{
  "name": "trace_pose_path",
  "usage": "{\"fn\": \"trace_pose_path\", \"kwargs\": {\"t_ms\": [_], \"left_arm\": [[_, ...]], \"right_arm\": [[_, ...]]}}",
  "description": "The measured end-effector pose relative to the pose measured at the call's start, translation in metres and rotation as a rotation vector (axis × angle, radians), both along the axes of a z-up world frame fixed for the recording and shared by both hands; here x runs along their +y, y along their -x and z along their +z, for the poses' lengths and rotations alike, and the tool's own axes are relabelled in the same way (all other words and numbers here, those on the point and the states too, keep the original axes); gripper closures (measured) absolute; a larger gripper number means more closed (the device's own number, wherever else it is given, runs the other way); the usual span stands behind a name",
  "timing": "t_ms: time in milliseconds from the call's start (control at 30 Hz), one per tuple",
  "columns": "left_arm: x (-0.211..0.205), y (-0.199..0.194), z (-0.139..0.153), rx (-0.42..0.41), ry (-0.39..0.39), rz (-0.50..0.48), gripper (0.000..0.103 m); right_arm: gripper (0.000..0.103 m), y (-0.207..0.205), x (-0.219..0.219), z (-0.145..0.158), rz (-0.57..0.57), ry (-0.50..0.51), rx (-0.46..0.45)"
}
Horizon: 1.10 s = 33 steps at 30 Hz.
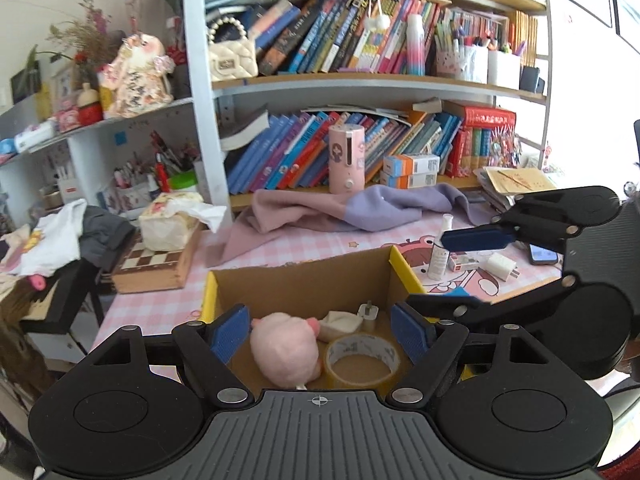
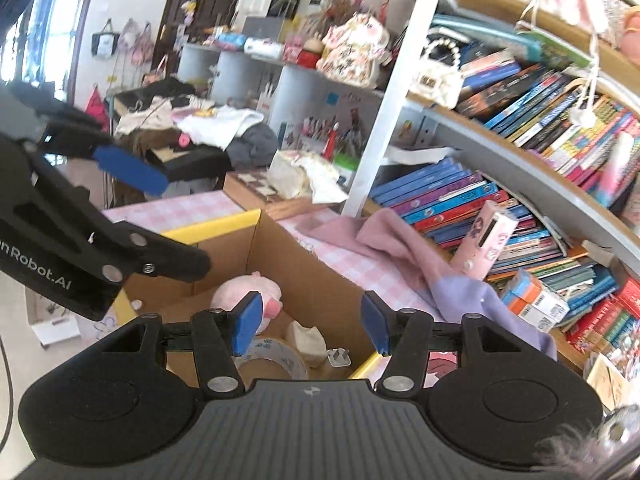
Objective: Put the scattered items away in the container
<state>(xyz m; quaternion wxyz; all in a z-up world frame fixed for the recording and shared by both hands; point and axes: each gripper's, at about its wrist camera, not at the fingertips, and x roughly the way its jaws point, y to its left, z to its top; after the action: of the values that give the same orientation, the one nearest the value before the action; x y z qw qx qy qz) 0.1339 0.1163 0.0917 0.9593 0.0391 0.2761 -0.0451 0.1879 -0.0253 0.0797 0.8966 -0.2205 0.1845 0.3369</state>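
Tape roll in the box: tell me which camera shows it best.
Left wrist view: the tape roll lies in nearly full view on the cardboard box floor. In the right wrist view a gripper finger covers part of it.

Cardboard box (image 1: 304, 280) – open-topped, yellow-edged flaps, set on the pink checked desk cover. Inside are seen a pink plush toy (image 1: 286, 350) lying on its side, a roll of clear tape (image 1: 362, 360) laid flat just beside it, a cream folded pouch (image 1: 342, 322) and a white plug adapter (image 1: 367, 314) standing by the back wall. Outside, well apart to the right – a white bottle (image 1: 440, 248) upright, a white charger (image 1: 500, 266) on its side.
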Motion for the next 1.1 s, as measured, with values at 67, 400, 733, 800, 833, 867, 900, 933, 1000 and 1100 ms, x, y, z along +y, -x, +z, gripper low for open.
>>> {"fn": "trace_pose_path", "kwargs": {"t_ms": [67,400,733,800,833,867,900,933,1000,1100], "left_arm": [[-0.002,0.012,0.002,-0.012,0.003,0.011,0.023],[-0.015,0.061,0.004,-0.048,0.007,0.038,0.022],[-0.016,0.102,-0.012,-0.071,0.042,0.151,0.022],[-0.017,0.11,-0.013,-0.073,0.033,0.163,0.022],[-0.017,0.114,-0.014,-0.073,0.031,0.165,0.022],[-0.018,0.117,-0.014,-0.072,0.033,0.167,0.022],[-0.018,0.121,-0.014,-0.072,0.037,0.17,0.022],[-0.018,0.124,-0.014,-0.074,0.039,0.174,0.022],[-0.02,0.129,-0.014,-0.077,0.037,0.179,0.022],[-0.023,0.137,-0.017,-0.078,0.025,0.19,0.022]], "right_arm": [[0.05,0.015,-0.006,0.004,-0.009,-0.01,-0.005],[0.05,0.063,-0.028,0.006,-0.084,-0.068,-0.001],[0.047,0.103,-0.053,-0.007,-0.208,-0.136,0.002],[0.046,0.112,-0.056,-0.01,-0.228,-0.143,-0.001],[0.046,0.115,-0.057,-0.012,-0.234,-0.145,0.002],[0.046,0.118,-0.059,-0.013,-0.24,-0.145,0.005],[0.045,0.121,-0.059,-0.015,-0.245,-0.145,0.007],[0.045,0.124,-0.06,-0.016,-0.249,-0.143,0.009],[0.044,0.13,-0.062,-0.018,-0.259,-0.143,0.012],[0.044,0.138,-0.064,-0.021,-0.27,-0.15,0.021]]}}
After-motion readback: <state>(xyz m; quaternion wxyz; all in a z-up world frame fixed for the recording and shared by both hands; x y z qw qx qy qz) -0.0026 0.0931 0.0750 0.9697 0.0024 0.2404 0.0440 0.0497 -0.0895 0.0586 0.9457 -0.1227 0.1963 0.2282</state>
